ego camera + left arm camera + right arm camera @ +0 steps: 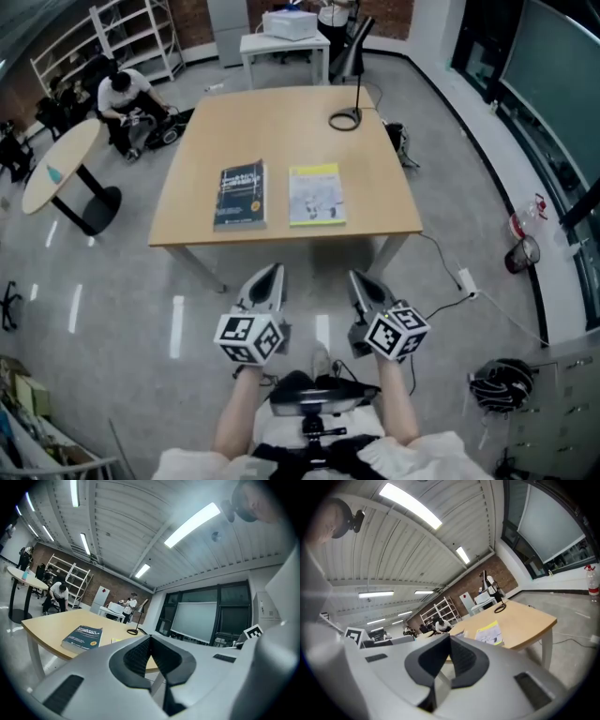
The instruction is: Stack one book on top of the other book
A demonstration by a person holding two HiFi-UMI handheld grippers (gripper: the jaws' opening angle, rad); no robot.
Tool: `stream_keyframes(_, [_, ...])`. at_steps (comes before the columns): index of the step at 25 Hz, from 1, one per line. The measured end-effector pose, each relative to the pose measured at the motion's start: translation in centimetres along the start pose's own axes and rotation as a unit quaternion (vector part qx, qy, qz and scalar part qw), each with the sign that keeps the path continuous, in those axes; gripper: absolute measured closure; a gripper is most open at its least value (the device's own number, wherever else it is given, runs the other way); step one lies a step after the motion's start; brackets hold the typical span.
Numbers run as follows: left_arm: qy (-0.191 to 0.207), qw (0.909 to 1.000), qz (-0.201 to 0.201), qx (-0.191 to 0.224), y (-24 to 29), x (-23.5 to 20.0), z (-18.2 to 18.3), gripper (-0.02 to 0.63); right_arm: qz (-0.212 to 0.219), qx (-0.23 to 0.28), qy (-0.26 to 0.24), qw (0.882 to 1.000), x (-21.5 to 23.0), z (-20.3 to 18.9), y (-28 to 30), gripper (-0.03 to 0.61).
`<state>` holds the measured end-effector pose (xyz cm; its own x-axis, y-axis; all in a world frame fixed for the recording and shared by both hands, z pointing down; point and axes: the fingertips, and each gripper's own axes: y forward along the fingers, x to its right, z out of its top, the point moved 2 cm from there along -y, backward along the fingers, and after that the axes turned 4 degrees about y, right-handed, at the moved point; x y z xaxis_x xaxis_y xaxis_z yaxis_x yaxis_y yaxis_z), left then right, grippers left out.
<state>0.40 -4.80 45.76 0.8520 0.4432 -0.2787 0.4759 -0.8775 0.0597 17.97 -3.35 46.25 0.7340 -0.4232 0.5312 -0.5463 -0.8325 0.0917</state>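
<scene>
Table (281,131) | dark book (240,195), yellow book (317,195) | well beyond hand-held grippers (271,274) (360,279)

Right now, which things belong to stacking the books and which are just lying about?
For the job: dark book, yellow book, their table, left hand-held gripper, right hand-held gripper (both shut, empty).
Lying about: desk lamp at the table's far edge, round side table, power strip on the floor.

A light-wood table (281,122) carries a black desk lamp (346,118) toward its far right side. A yellow-and-white book (316,195) lies flat nearer than the lamp. A dark-covered book (240,195) lies nearer and further left, not touching it.
</scene>
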Motion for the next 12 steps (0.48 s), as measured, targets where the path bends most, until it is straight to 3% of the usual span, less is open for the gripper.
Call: stream_keyframes(12, [-0.007, 0.9992, 0.018, -0.035, 11.7, -4.4, -0.8, 0.601, 0.002, -0.032, 0.01, 0.999, 6.8, 3.2, 10.3, 0.577])
